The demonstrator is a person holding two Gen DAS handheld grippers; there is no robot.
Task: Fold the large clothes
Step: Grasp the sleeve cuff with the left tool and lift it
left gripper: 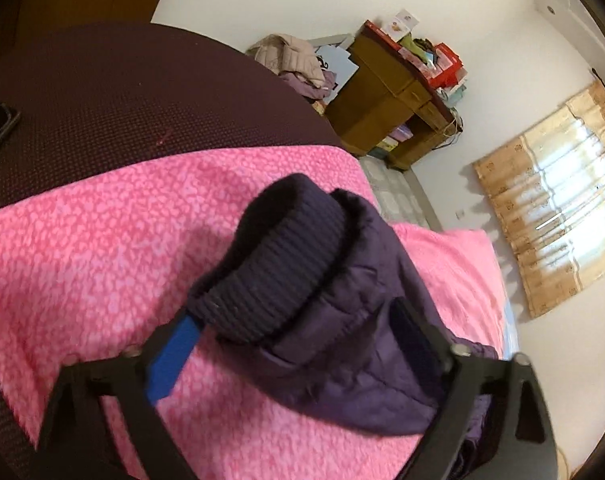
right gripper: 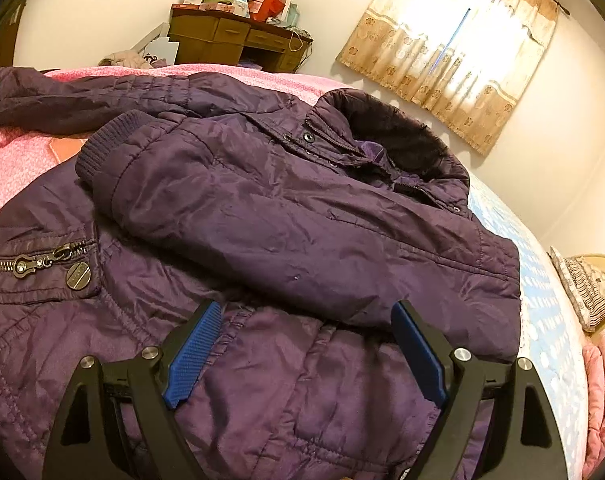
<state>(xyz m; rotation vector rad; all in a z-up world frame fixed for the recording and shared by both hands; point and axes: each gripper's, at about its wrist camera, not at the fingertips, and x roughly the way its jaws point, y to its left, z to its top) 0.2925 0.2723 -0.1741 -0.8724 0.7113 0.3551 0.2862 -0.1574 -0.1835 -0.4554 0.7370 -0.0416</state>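
The jacket (right gripper: 262,208) is spread on the bed (left gripper: 82,240). Its far sleeve (left gripper: 342,304), cuff pointing away, is bracketed by the left claw (left gripper: 294,344), not visibly pinched; the right claw (right gripper: 306,344) is held apart, empty, over the body.

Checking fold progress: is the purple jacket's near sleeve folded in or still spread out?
Folded in: the sleeve lies across the purple jacket front, its ribbed cuff on the body.

Left tool (left gripper: 298,320) tilts downward, fingers spread; right tool (right gripper: 306,340) likewise gapes wide.
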